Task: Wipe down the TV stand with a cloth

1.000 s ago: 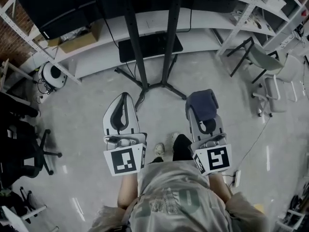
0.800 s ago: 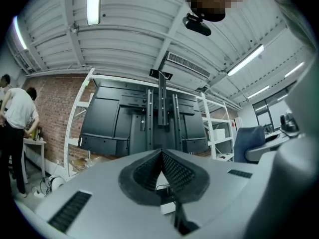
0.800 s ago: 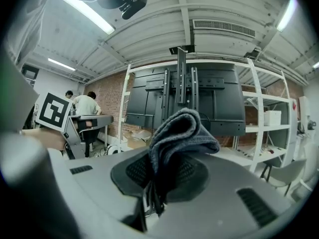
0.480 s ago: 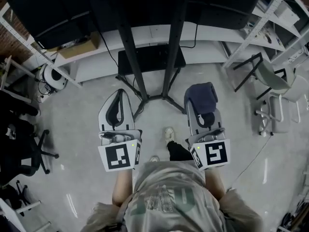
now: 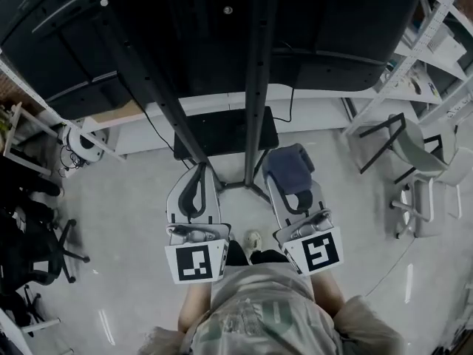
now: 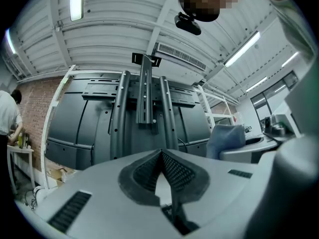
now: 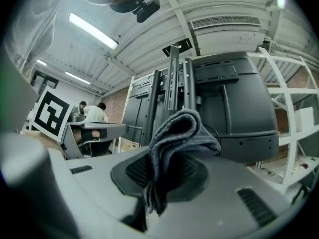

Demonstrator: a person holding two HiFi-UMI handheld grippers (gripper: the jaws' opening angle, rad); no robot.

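Observation:
The black TV stand [image 5: 255, 87] rises right in front of me, its twin poles carrying the dark backs of screens; a black shelf [image 5: 222, 133] sits low on it. My left gripper [image 5: 198, 168] is shut and empty, its tips near the base of the left pole. The left gripper view looks up the stand's poles [image 6: 144, 98] past the shut left gripper [image 6: 160, 154]. My right gripper [image 5: 294, 180] is shut on a folded grey-blue cloth [image 5: 288, 165], just right of the stand's base. In the right gripper view the cloth [image 7: 182, 133] bulges out of the right gripper [image 7: 167, 168], with the stand [image 7: 172, 88] behind.
White metal shelving [image 5: 436, 28] and a grey chair [image 5: 414, 154] stand at the right. A black office chair [image 5: 33, 235] and a round white device [image 5: 81, 143] are at the left. A curved white platform [image 5: 318, 102] runs behind the stand. People [image 7: 92, 112] sit at a far desk.
I have stepped closer to the stand, which now fills the top of the head view. Both grippers moved forward to its base; the cloth stays held in the right one.

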